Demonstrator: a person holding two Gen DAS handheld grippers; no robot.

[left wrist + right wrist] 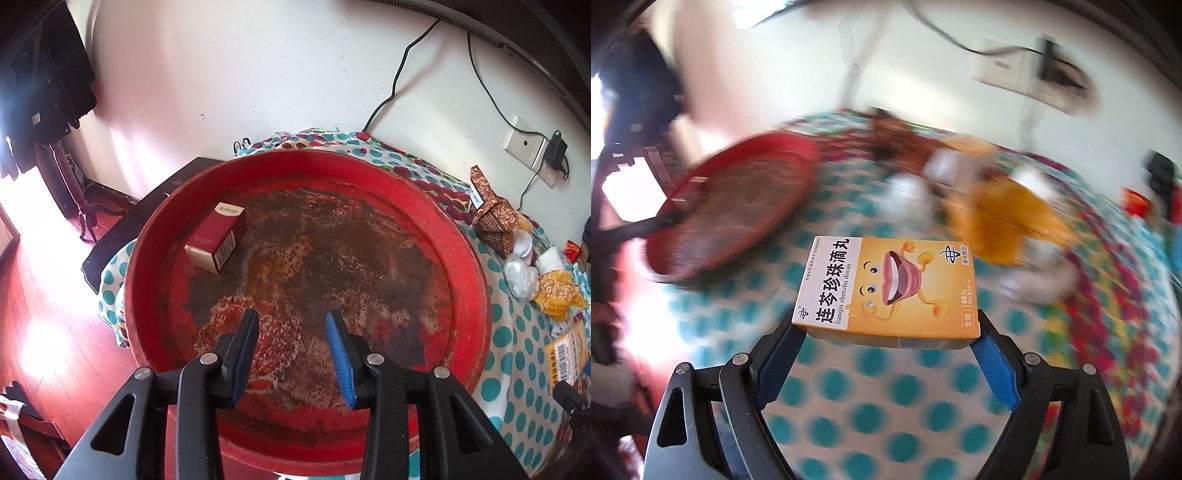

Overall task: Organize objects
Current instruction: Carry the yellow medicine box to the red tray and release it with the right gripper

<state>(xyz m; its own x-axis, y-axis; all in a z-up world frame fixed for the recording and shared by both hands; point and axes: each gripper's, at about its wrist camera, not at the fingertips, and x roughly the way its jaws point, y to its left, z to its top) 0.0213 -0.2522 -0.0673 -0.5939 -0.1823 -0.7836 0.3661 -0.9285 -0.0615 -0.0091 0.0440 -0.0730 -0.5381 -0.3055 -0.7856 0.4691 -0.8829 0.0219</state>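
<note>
A round red tray (142,258) with a worn, rusty bottom fills the left wrist view. A dark red cigarette pack (218,240) lies in it at the far left. My left gripper (292,315) hovers over the tray's near half, open, with nothing between its blue pads. In the blurred right wrist view my right gripper (886,332) is shut on an orange medicine box (886,284) with a cartoon mouth, held flat above the dotted cloth. The tray (809,155) shows at that view's upper left.
A teal polka-dot cloth (517,332) covers the table. Right of the tray lie a brown foil pack (491,218), a white plastic bundle (521,273) and yellow packets (557,291). A wall socket (524,142) with cables sits behind. The floor drops away at left.
</note>
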